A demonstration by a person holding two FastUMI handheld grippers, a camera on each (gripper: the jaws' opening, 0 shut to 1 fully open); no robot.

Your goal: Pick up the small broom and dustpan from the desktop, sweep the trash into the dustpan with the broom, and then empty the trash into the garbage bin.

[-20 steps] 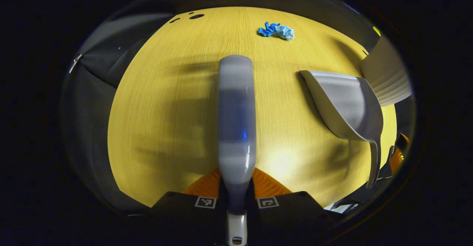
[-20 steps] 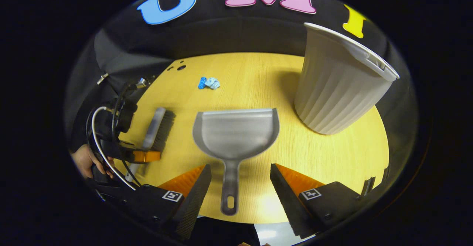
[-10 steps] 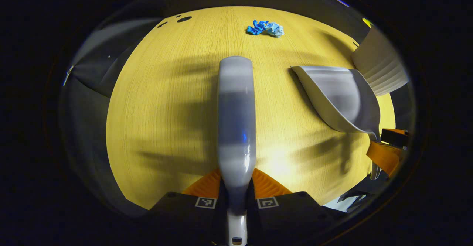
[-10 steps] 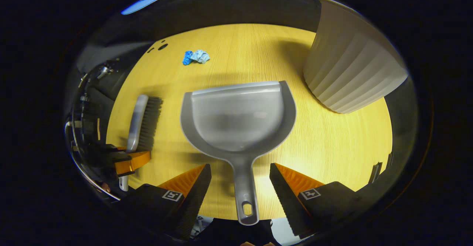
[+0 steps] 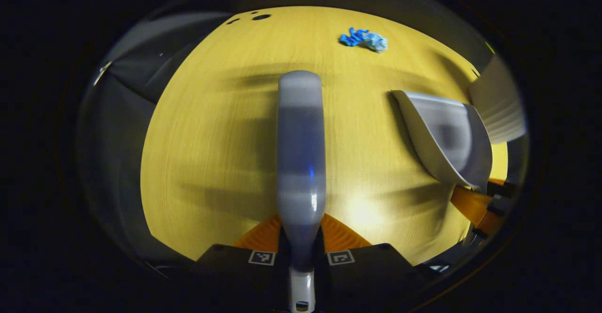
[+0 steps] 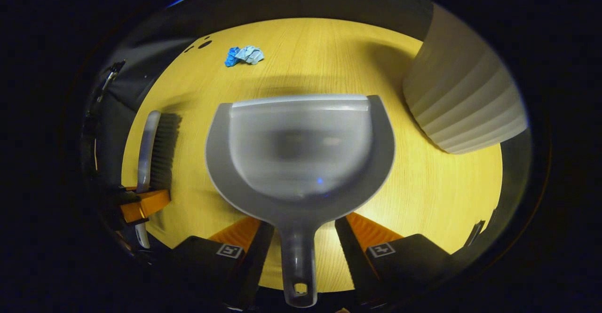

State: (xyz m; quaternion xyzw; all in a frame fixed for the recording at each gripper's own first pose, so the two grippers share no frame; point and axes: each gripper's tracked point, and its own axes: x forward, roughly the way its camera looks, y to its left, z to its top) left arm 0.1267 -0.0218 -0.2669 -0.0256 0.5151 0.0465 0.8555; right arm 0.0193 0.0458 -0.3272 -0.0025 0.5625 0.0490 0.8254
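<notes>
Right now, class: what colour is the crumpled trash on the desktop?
Blue, part darker and part paler; the crumpled trash shows best in the right gripper view.

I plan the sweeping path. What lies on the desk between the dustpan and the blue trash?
Nothing: in the right gripper view, only bare desk lies between the dustpan and the trash.

The counter is a warm yellow wood with fine straight grain running away from me. The dustpan is plain grey, paler across its scoop and darker round the rim. The broom has a glossy grey back, and its bristles are dark, nearly black. The trash is a crumpled wad, bright blue and pale blue. The garbage bin is off-white with ribs down its side.
</notes>
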